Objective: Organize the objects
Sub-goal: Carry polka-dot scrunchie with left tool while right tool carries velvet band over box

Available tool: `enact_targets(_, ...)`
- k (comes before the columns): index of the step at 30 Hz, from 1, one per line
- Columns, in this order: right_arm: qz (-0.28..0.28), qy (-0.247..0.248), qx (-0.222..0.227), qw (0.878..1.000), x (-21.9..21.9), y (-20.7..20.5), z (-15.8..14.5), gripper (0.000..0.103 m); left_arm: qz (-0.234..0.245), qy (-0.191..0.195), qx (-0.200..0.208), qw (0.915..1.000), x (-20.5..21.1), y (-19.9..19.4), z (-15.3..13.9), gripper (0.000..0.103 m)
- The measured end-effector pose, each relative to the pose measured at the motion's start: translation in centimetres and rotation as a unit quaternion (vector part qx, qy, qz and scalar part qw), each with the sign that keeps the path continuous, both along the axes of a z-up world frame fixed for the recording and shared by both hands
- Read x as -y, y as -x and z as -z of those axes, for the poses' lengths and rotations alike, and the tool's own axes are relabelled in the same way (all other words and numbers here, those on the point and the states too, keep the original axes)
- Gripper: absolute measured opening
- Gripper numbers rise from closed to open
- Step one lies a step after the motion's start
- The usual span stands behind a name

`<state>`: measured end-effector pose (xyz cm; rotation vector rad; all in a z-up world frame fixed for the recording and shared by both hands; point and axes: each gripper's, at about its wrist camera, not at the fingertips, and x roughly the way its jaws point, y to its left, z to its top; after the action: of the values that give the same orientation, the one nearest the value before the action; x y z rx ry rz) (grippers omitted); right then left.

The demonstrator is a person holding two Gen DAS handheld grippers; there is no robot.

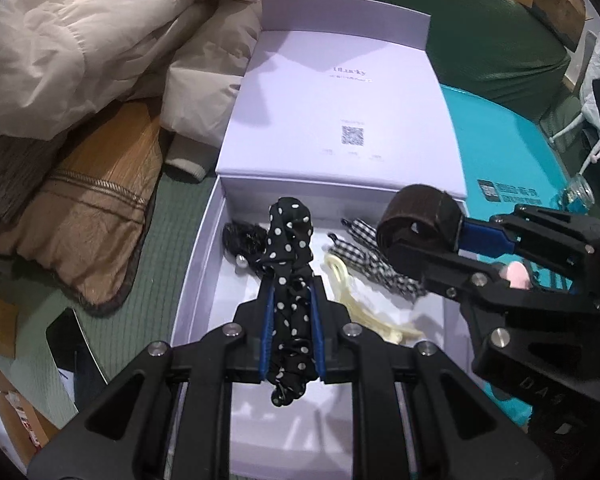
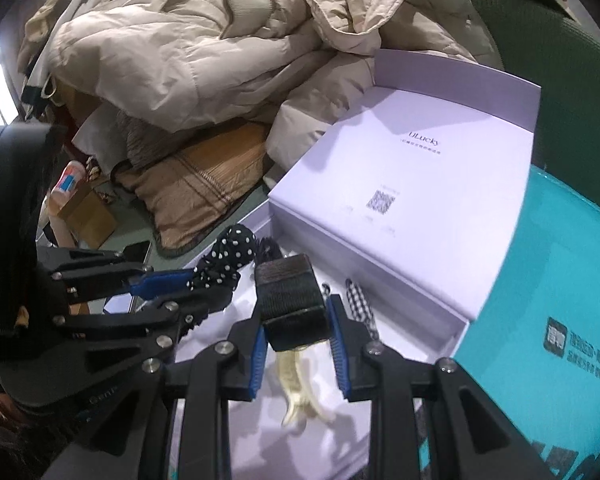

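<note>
The left gripper is clamped narrow on a black polka-dot scrunchie, which bunches between its blue pads and sticks out past the tips, above the open lilac box. To its right the right gripper pinches a dark brown fabric band over the same box. Below the tips lie a gingham bow clip, a cream claw clip and a black hair tie that is partly hidden. The cream clip is blurred in the right wrist view.
</note>
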<state>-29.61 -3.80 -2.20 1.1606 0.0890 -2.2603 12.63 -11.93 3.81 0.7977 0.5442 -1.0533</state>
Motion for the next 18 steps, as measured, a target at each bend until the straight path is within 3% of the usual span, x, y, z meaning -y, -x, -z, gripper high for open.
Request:
enact_targets(12, 0.022, 0.005, 0.023, 0.999, -1.0, 3.0, 2.7, 0.027, -0.003, -0.028, -0.002, 0.9996, 3.6, -0.9, 2.0, 0.015)
enact_targets(18, 0.035, -0.027, 0.024, 0.999, -1.4, 3.1, 3.7, 0.027, -0.006, -0.058, -0.012, 0.9982, 4.7, -1.1, 3.7, 0.016)
